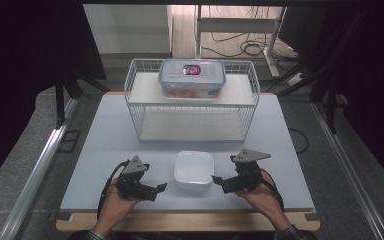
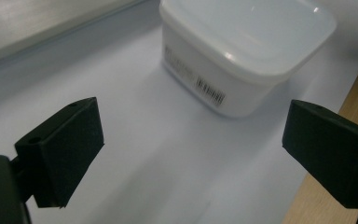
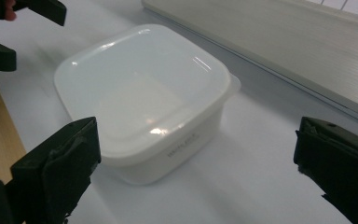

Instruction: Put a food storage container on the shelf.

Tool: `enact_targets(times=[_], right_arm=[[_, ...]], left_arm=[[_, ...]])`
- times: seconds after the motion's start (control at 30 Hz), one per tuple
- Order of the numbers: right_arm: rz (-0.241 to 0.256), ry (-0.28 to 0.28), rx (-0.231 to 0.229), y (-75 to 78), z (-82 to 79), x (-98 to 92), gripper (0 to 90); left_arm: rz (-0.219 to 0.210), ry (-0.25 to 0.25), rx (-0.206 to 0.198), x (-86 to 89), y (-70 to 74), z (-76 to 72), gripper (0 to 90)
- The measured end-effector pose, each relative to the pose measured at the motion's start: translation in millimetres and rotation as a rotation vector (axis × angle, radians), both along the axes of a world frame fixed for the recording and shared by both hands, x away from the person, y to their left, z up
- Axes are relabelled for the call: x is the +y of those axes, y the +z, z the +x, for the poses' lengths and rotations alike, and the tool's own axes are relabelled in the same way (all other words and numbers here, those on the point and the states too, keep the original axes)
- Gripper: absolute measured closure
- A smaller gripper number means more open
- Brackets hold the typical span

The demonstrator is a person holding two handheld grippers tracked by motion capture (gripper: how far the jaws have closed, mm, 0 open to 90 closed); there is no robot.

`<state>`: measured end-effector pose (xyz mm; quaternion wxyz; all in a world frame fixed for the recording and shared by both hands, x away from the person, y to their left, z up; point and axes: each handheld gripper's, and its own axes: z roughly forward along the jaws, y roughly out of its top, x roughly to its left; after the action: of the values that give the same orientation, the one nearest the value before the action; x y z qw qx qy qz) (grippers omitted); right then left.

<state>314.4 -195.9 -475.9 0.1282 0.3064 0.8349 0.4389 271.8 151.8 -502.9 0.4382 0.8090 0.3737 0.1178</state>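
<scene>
A: Over the table (image 1: 105, 150) from the high view. Left gripper (image 1: 161, 188) down low near the front edge, jaws spread wide, nothing between them. Pointed inward, toward the white lidded container (image 1: 194, 170).

B: Same story opposite. Right gripper (image 1: 218, 182) also released, jaws wide apart, aimed back at that container from the other flank. Sitting squarely between the two sets of tips, just beside each, touching neither.

A: Confirmed along the left gripper's own jaws (image 2: 191, 154): bare table between the black pads (image 2: 70, 149), container (image 2: 242, 51) ahead and beyond the tips, a barcode label on the near wall. Lid on, closed all round as far as visible.

B: And from the right gripper view (image 3: 196, 163): container (image 3: 144, 93) ahead and leaning toward the left-hand jaw, close to it, not gripped. Small lettering on the facing wall, too fine to read. Other gripper (image 3: 9, 28) peeking in at the top corner past the far side of the container, also parted.

A: Farther out beyond both grippers, a white wire basket rack (image 1: 140, 100), well apart from the tips. Up on its top shelf, a clear box with a blue-rimmed lid (image 1: 192, 77), something orange inside, hard to make out.

B: Wooden table edge (image 1: 190, 220) just behind the hands. Both hands wrapped round the gripper handles, cables trailing back.
</scene>
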Motion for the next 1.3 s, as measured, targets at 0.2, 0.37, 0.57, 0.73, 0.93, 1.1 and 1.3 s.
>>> enact_targets(times=[0.2, 0.37, 0.57, 0.73, 0.93, 1.1, 1.3], right_arm=[[0.000, 0.015, 0.007, 5.6, -0.4, 12.5, 6.1], [-0.005, -0.003, 0.059, 6.3, 8.0, 12.7, 12.2], [-0.008, -0.006, 0.086, 5.7, 21.7, 23.5, 19.6], [-0.023, -0.006, 0.132, -5.2, 25.8, 31.7, 19.8], [0.011, -0.026, 0.222, -11.4, 28.7, 28.8, 19.2], [0.052, -0.009, 0.296, -14.6, 27.6, 26.7, 23.7], [0.068, -0.008, 0.331, -9.1, 18.1, 17.5, 43.6]], left_arm=[[0.050, -0.021, 0.002, -14.8, 6.4, 10.5, 10.5], [0.036, -0.054, 0.008, -22.9, 19.0, 28.1, 20.0], [0.057, -0.070, 0.028, -41.5, 17.3, 48.2, 18.1], [0.022, -0.071, 0.071, -44.5, 8.0, 57.3, 15.5], [-0.035, -0.116, 0.121, -46.7, 2.8, 58.7, 15.4], [-0.079, -0.150, 0.186, -45.0, 0.7, 56.5, 19.2], [-0.094, -0.119, 0.217, -38.1, 4.4, 42.8, 33.9]])
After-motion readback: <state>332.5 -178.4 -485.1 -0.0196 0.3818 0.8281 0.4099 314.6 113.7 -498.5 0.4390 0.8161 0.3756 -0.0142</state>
